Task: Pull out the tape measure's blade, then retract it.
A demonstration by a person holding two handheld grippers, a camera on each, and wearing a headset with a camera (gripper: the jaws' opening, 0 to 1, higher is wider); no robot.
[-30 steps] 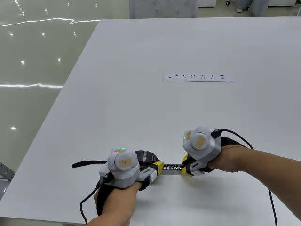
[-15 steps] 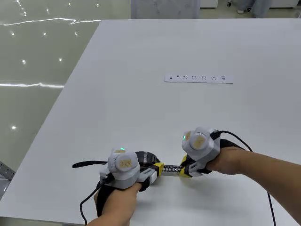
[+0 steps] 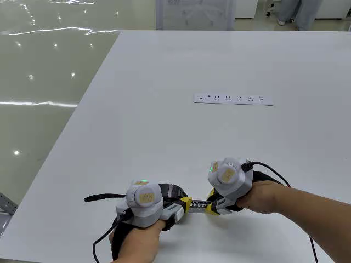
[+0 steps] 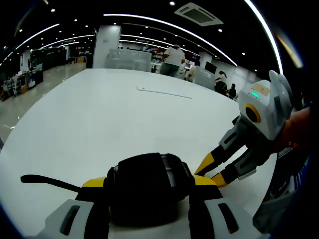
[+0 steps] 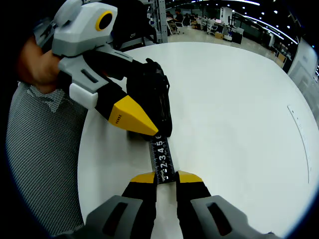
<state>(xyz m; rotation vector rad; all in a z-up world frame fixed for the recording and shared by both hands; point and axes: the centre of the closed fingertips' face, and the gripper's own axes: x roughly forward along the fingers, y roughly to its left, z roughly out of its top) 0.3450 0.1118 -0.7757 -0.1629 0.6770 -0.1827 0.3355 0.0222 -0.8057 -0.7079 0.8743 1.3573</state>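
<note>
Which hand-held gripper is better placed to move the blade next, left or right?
Right. The right hand-held gripper is shut on the blade, a short length out of the case; the left hand-held gripper clamps the case and should probably just hold it.

My left gripper (image 3: 185, 204) and my right gripper (image 5: 162, 178) wear the same colours — pale grey shells, black jaw arms, yellow tips, a tan round patch on top and a small green light. The tape measure (image 4: 149, 186) has a black case; its blade (image 5: 160, 159) is pale with dark numerals and tick marks. Strap (image 3: 101, 197) and cable (image 3: 274, 171) — black. The table (image 3: 164, 109) is plain white, the power strip (image 3: 233, 98) white with dark sockets, the floor (image 3: 44, 66) glossy grey-green. My shirt (image 5: 45, 164) is grey with fine dark dots.
</note>
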